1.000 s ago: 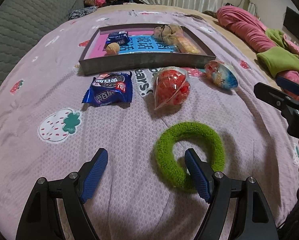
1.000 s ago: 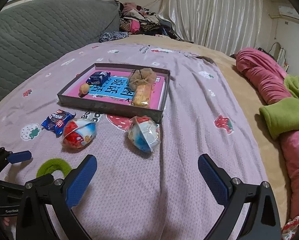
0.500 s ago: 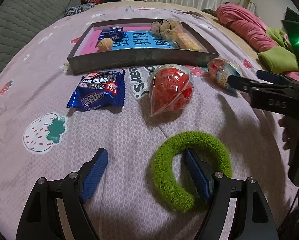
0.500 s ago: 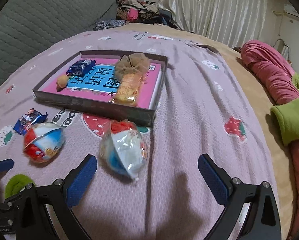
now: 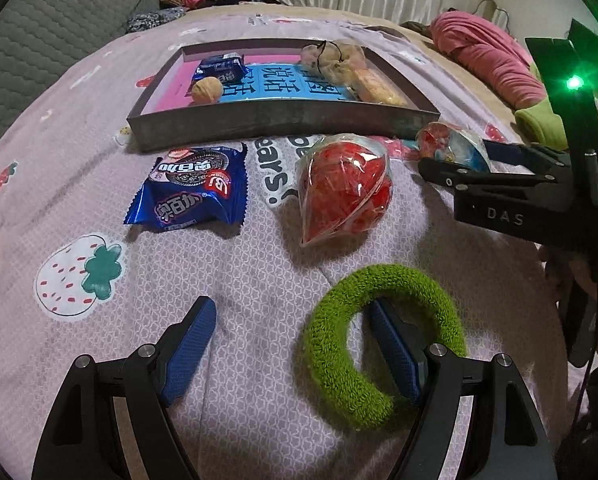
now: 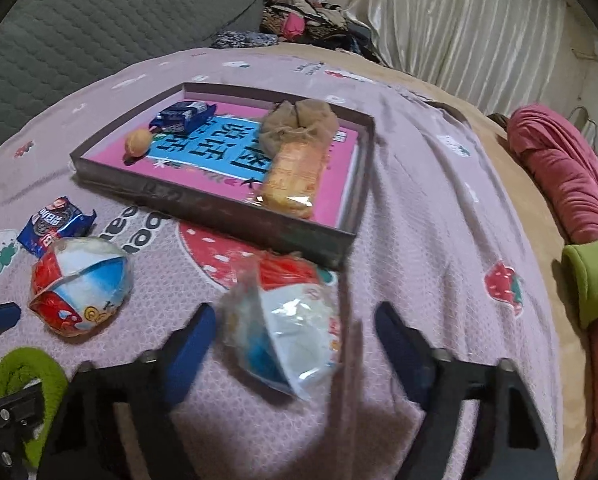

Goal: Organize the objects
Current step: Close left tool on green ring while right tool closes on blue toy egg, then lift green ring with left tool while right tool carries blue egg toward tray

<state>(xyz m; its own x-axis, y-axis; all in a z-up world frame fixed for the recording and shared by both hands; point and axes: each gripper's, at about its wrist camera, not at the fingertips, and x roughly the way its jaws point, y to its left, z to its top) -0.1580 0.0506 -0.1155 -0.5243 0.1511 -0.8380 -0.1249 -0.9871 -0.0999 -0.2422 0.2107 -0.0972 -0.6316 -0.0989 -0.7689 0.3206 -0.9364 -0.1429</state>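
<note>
Two cookie packets (image 5: 191, 190), two wrapped balls (image 5: 345, 188), one ring (image 5: 379, 340)

right gripper (image 6: 295, 344) closing — wrapped toy egg (image 6: 287, 332) between

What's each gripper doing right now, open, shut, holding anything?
Left gripper: open, one finger inside the green ring, nothing clamped.
Right gripper: jaws have just been closing around the wrapped egg toy, not yet pressing on it.

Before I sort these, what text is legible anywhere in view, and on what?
"DAS": side of the right gripper.
"ears!": bedspread print, partly cut off by the tray.
Large Chinese characters: blue sheet in the tray, seen upside down.
Cookie packet: Chinese brand lettering, upside down; small print unreadable.
</note>
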